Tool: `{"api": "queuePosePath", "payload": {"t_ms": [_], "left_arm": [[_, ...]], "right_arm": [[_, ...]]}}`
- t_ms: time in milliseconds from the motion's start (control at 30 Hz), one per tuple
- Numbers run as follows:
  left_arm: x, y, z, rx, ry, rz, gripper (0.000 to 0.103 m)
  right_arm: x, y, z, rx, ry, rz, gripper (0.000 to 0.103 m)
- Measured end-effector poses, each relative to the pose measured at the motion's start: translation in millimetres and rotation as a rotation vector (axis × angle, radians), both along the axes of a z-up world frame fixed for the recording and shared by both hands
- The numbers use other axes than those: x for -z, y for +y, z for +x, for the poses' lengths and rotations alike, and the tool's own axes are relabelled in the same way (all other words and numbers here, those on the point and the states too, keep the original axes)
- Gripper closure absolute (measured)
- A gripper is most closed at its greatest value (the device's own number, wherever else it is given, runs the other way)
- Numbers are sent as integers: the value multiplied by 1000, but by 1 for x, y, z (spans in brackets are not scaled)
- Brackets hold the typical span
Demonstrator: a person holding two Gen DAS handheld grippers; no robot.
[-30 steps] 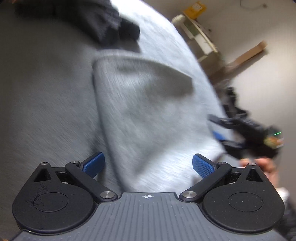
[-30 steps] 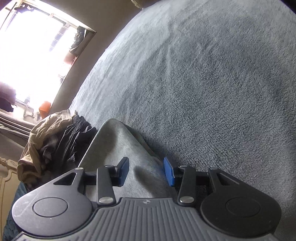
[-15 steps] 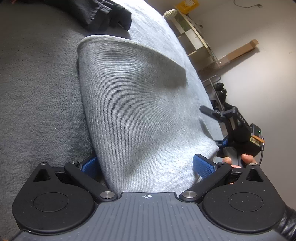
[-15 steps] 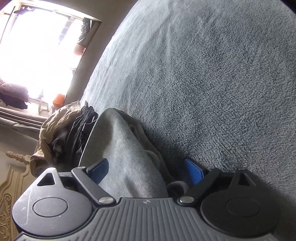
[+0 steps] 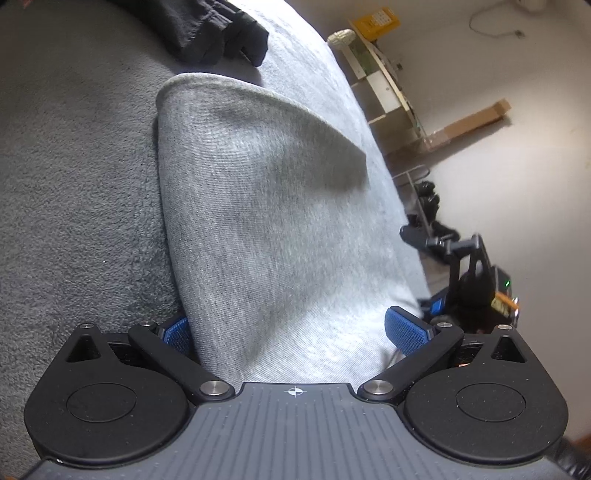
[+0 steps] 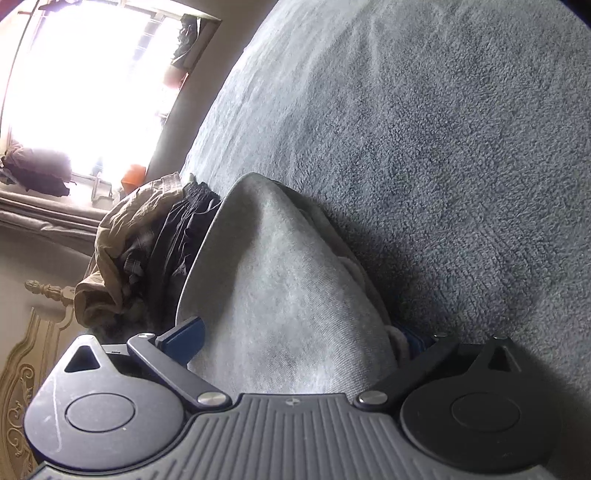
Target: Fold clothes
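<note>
Two handheld grippers were seen from their own wrist cameras, both set at the near edge of a light grey garment [image 5: 273, 221] laid on a grey fleece blanket [image 5: 74, 206].

In the left wrist view, the left gripper [image 5: 291, 330] was shown with its blue pads spread wide apart and nothing clamped. The garment's near fold was bunched between the two fingers, the left pad [image 5: 177, 329] partly hidden behind the cloth and the right pad [image 5: 404, 329] fully shown beside it. Whether the pads were touching the cloth could not be told. Farther out, the garment was seen folded over itself, with a rounded far-left corner and a slanted edge casting a shadow. Beyond it, dark clothes [image 5: 218, 29] were lying on the blanket at the far left. At the right, just past the garment's edge, the other gripper [image 5: 469, 280] was partly seen, blurred, with a small green light. A wall, shelves [image 5: 380, 81] and a cardboard box [image 5: 476, 118] were visible far right.

In the right wrist view, the right gripper [image 6: 303, 338] was likewise shown with fingers wide apart, the garment [image 6: 280, 295] heaped between them and covering most of the right pad. Left of the garment, a pile of tan and dark clothes [image 6: 136, 251] was lying. Far left, a bright window [image 6: 92, 81] was seen, overexposed.
</note>
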State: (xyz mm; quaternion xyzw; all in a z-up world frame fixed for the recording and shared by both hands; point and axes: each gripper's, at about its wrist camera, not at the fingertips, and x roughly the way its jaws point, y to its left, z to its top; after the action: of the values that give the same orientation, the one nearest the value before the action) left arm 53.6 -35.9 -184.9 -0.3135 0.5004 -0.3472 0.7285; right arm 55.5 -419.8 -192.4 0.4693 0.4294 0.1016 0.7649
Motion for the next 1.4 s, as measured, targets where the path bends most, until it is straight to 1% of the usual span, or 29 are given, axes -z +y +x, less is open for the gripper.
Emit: {"api": "queuePosePath", "payload": {"t_ms": [167, 233, 333, 400, 500, 567, 600, 633, 733, 800, 833, 900, 967, 1067, 1300, 1367, 1400], "left_arm": [[2, 10, 5, -14, 59, -65, 2], [4, 14, 7, -21, 80, -87, 2], [6, 16, 8, -18, 85, -80, 2], [6, 14, 8, -11, 79, -68, 2], [5, 10, 7, 7, 63, -45, 2], [4, 7, 7, 17, 52, -31, 2], [5, 5, 7, 20, 46, -26, 2], [5, 4, 7, 23, 40, -21, 2], [5, -1, 9, 37, 20, -7, 2], [6, -3, 10, 49, 7, -4, 2], [6, -3, 11, 53, 3, -6, 2], [7, -3, 12, 58, 1, -14, 2], [8, 0, 12, 60, 2, -25, 2], [9, 2, 12, 68, 0, -32, 2], [8, -3, 11, 86, -22, -17, 3], [7, -4, 11, 83, -22, -7, 2], [6, -5, 11, 82, -22, 0, 2]], "right_arm": [[-3, 3, -10, 45, -2, 72, 0], [-4, 7, -16, 47, -2, 95, 0], [-6, 17, -23, 21, 3, 101, 0], [-5, 11, -18, 18, 5, 87, 1], [-3, 1, -8, 14, 7, 66, 5], [-1, -6, -2, 12, 9, 51, 9], [0, -9, 1, 10, 10, 44, 13], [0, -12, 4, 9, 11, 37, 13], [16, -15, 21, -41, 39, 39, 13], [15, -10, 20, -94, 6, 27, 13], [15, -6, 18, -133, -7, 28, 14], [18, 8, 10, -246, 10, 73, 16], [14, 19, 1, -316, -8, 48, 16], [16, 16, 1, -331, 5, 95, 16], [23, 17, 43, -416, 38, 130, 16], [23, 21, 42, -422, 27, 125, 16], [20, 22, 39, -425, 19, 108, 18]]}}
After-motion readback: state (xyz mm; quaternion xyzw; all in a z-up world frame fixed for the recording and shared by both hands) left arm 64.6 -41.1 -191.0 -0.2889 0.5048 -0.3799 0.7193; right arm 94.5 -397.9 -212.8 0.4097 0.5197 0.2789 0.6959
